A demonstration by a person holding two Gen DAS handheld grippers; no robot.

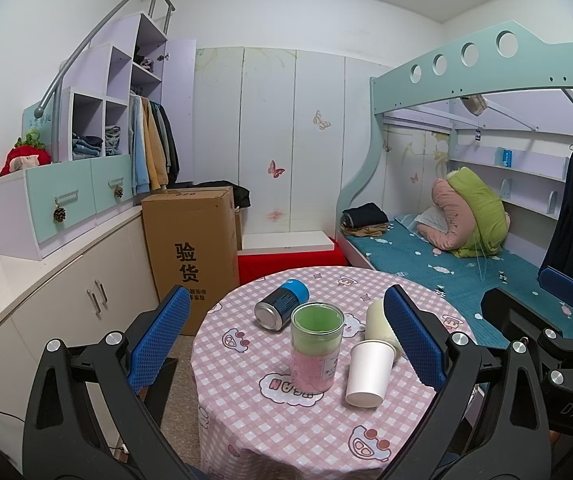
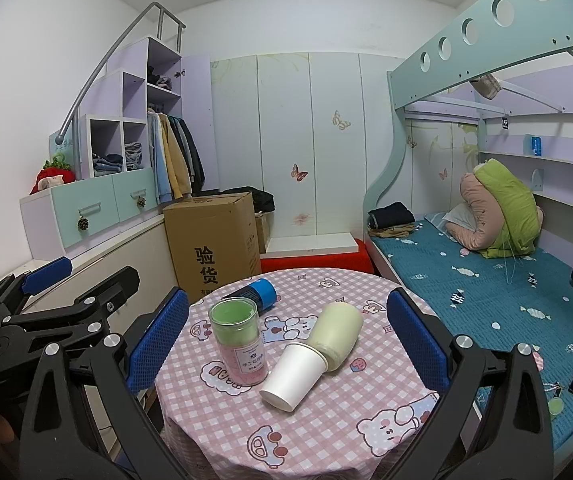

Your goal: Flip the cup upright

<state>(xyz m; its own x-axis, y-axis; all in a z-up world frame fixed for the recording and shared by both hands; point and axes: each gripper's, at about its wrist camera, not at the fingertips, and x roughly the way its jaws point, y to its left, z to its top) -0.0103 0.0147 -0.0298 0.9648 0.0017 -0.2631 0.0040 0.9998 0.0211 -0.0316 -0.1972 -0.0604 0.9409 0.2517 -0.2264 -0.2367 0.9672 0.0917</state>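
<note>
The left gripper (image 1: 286, 344) hung with its blue ribbed pads spread wide and nothing between them, above the near edge of the round table draped in a pink-and-white checked cloth with cartoon prints (image 1: 270, 432); the right gripper (image 2: 286, 344) was likewise spread and empty, level with it on the bed side, and each showed at the margin of the other's view. Between the right gripper's pads, open cloth lay on every side of the white paper cup (image 2: 292, 376), which lay on its side near the table's middle, its mouth toward the near-left and its base touching a cream cylindrical plastic bottle (image 2: 336, 334) also lying flat. Just left of the cup stood an upright clear jar with green and pink contents (image 2: 238, 344), its small label carrying print too fine to read. Behind it a blue-and-black metal can (image 1: 282, 308) lay tipped over near the far rim. Letters reading "NAAN", seen upside down, sat on a cloud print at the jar's foot in the left view. Beyond the table's left edge stood a tall brown cardboard box (image 1: 190, 248) printed 验货; a bed with a teal patterned cover (image 2: 486, 300) ran close along the right edge.
</note>
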